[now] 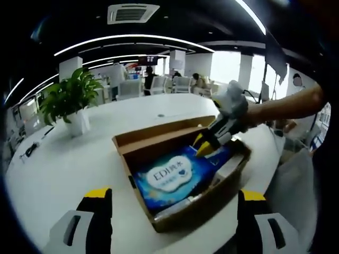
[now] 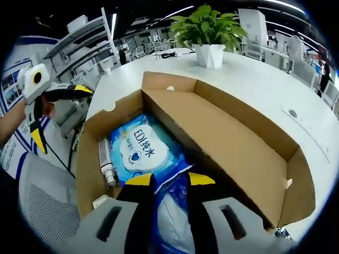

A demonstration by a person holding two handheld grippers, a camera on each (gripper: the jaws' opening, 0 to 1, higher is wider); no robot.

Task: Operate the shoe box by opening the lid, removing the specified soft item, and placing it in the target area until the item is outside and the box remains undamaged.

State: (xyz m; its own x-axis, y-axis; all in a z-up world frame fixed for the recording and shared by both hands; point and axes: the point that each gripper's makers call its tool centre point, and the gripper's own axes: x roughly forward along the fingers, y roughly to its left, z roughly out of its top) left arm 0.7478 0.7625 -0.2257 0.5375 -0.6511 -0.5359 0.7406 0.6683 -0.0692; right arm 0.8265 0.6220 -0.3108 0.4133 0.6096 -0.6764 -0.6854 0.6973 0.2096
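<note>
An open cardboard shoe box [image 1: 204, 210] sits on the white table, its lid [image 1: 159, 132] folded back. Inside lies a soft blue tissue pack [image 1: 169, 177] with a white label. My right gripper [image 1: 204, 147] reaches in from the right, its yellow tips at the pack's far end. In the right gripper view the box wall [image 2: 228, 137] runs diagonally, and my right gripper [image 2: 169, 180] is shut on the crumpled edge of the blue pack [image 2: 140, 151]. My left gripper [image 1: 175, 194] hovers wide open before the box's near side, and it appears at the left of the right gripper view [image 2: 59, 114].
A potted plant [image 1: 71, 100] [image 2: 209, 26] stands on the table [image 1: 53, 169] behind the box. A silver tube [image 2: 106, 166] and a small white item [image 1: 229, 166] lie beside the pack. A mesh chair [image 2: 42, 203] is near the table edge. Office desks stand far behind.
</note>
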